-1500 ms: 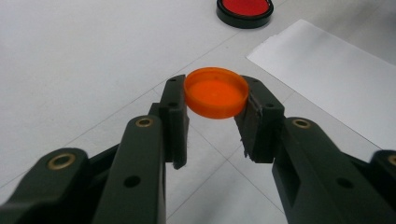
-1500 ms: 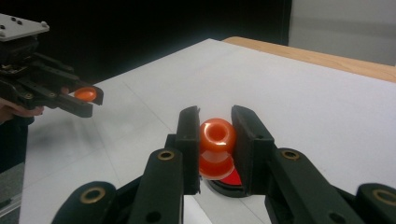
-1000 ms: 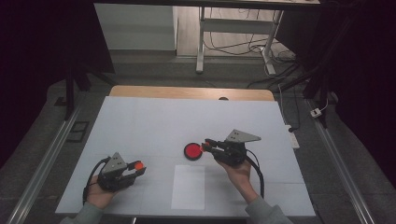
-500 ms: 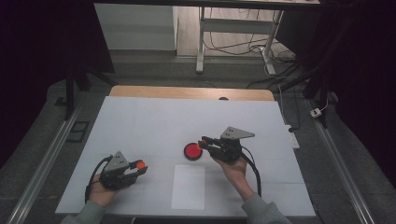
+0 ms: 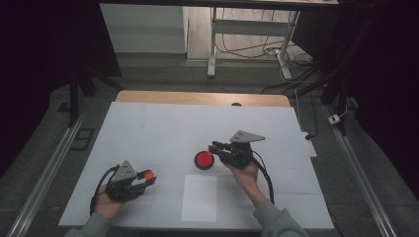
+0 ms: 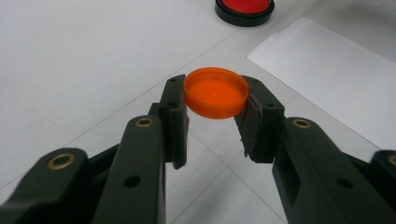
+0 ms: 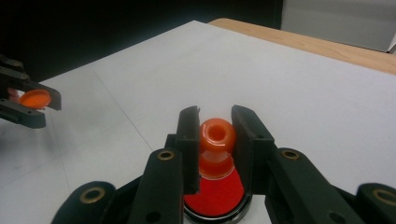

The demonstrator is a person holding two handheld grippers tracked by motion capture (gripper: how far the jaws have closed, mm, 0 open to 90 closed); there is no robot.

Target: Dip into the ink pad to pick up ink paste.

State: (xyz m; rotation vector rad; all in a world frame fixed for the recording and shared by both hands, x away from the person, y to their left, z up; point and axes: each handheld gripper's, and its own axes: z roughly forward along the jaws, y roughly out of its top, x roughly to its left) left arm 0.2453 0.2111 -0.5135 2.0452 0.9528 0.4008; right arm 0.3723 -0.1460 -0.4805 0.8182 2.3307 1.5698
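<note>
Clamped sideways, a glossy orange spool [image 7: 217, 140] shows its hollow end.

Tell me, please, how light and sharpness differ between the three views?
High view: dim, dark surroundings, soft detail on the white table. Left gripper view: bright and even, the orange cap sharp. Right gripper view: black background, the near orange piece slightly soft.

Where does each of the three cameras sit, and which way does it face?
High view: above the person's side, facing forward and down on the table; both forearms, left gripper, right gripper.
Left gripper view: on that gripper, looking along its jaws at the cap they clamp.
Right gripper view: on that gripper, looking along its jaws at the bottle over the red dish.
Shared: all show the dish; both gripper views show the cap.
</note>
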